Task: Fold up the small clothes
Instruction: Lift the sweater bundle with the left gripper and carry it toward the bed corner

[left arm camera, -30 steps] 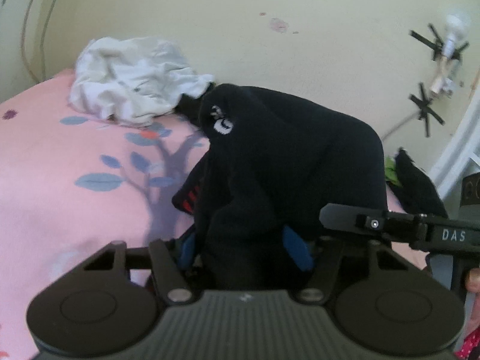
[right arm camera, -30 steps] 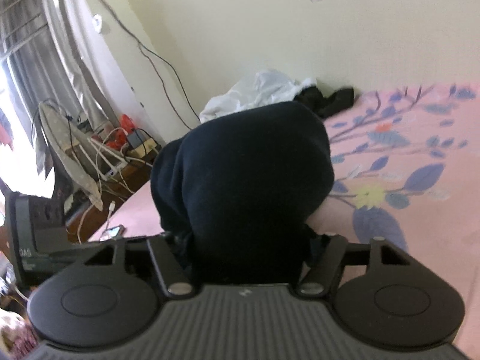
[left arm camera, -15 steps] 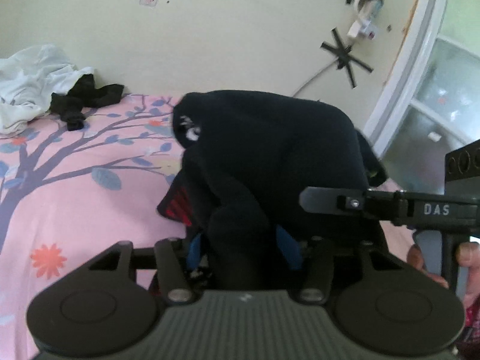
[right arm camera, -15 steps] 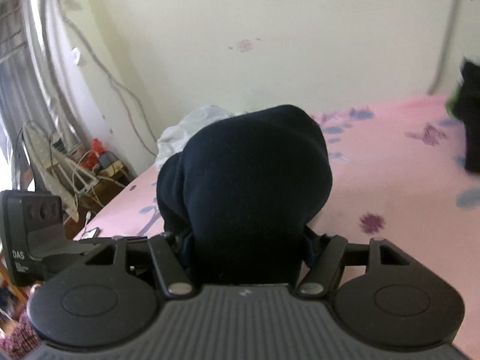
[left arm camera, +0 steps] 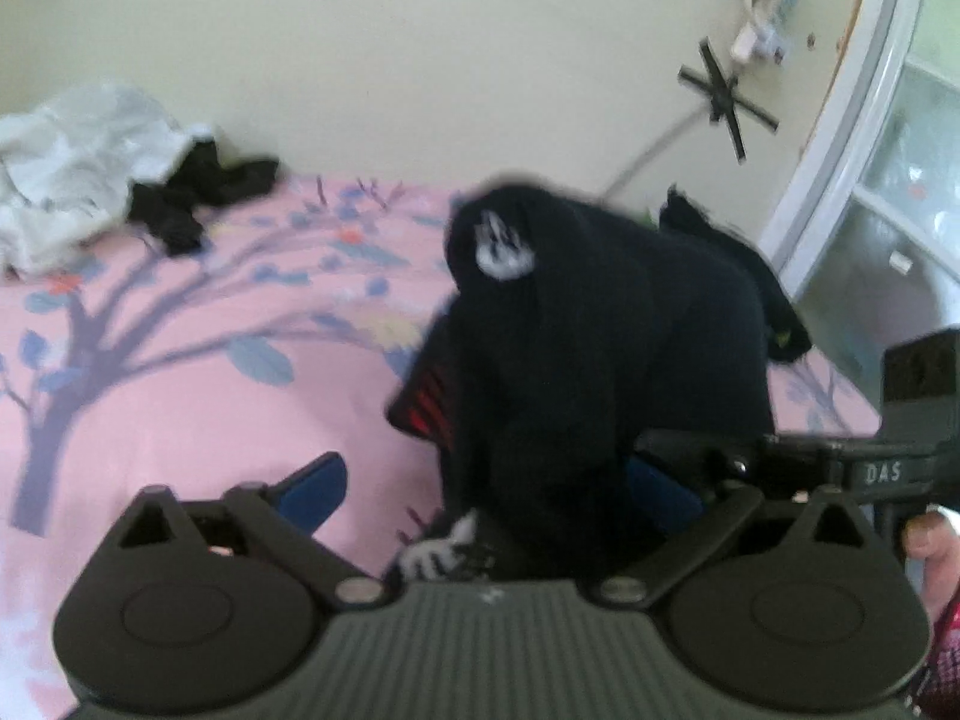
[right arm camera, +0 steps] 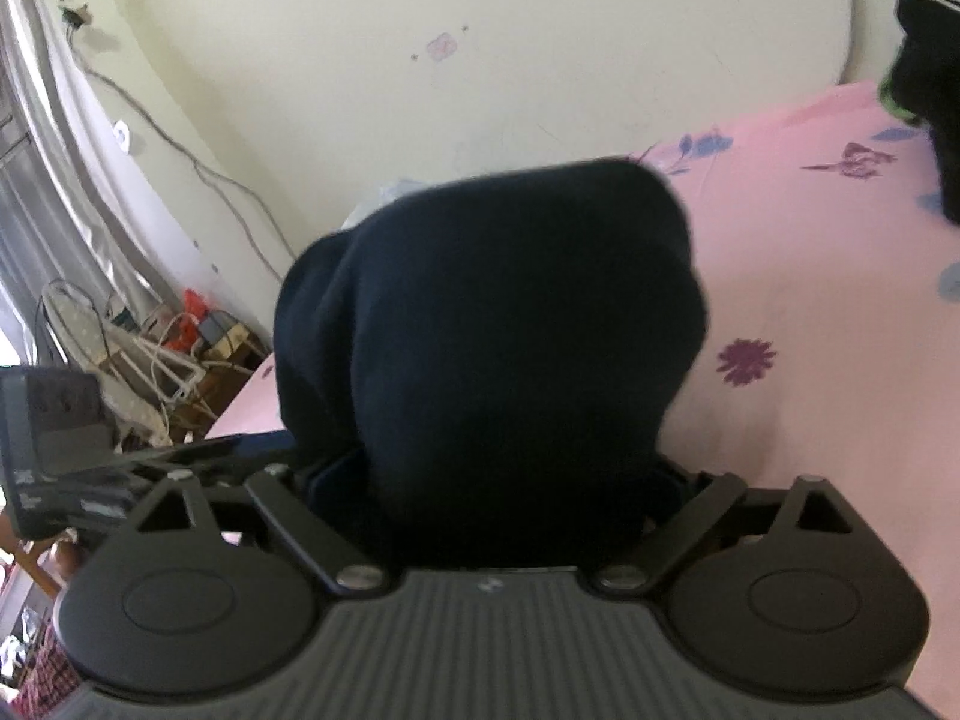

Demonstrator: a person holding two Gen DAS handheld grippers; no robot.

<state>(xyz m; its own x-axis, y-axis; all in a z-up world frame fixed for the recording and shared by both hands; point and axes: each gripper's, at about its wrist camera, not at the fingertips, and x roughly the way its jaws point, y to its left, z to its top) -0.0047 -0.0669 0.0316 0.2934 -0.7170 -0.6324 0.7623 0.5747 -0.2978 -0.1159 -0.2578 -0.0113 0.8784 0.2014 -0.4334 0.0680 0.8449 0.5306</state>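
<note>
Both grippers are letting go. The left gripper [left arm camera: 486, 480] is opening: its left finger [left arm camera: 315, 489] now stands clear of the dark garment [left arm camera: 600, 348], which a moment ago was pinched. The right gripper [right arm camera: 492, 480] is opening too, with the garment [right arm camera: 492, 324] between its jaws. The garment sits bunched on the pink bed [left arm camera: 180, 408], so this fold seems finished.

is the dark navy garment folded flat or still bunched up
Bunched up: the dark navy fabric garment humps between the opening left gripper fingers, not flat on the pink floral bedsheet.
</note>
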